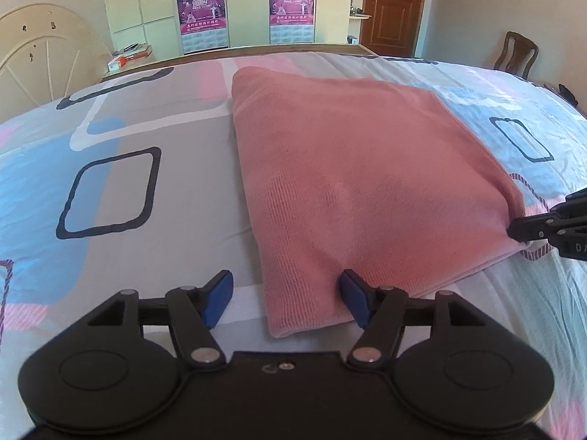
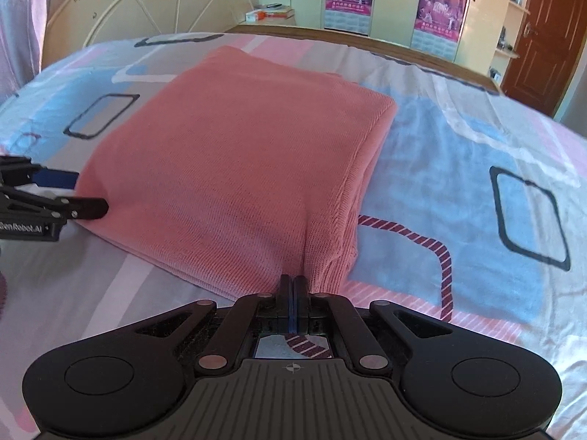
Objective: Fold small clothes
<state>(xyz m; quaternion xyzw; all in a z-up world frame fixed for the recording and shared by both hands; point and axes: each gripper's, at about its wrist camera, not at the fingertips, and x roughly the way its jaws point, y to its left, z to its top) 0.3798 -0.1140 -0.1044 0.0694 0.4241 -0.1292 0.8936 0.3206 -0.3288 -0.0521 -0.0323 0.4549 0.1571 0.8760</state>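
A pink knitted garment [image 1: 352, 183] lies folded into a rough rectangle on the patterned bedsheet [image 1: 154, 190]. My left gripper [image 1: 286, 300] is open, its blue pads on either side of the garment's near left corner, just above the sheet. My right gripper [image 2: 292, 286] is shut on the near right corner of the garment [image 2: 227, 168], pinching the knit edge. The right gripper also shows at the right edge of the left wrist view [image 1: 550, 227], and the left gripper shows at the left edge of the right wrist view [image 2: 69, 194].
The bed has a cream headboard [image 2: 146, 3] at the far left and a wooden frame edge [image 2: 330, 40] behind. Cream wardrobes with pink posters [image 1: 290, 0], a brown door [image 1: 392, 3] and a wooden chair [image 1: 517, 55] stand beyond the bed.
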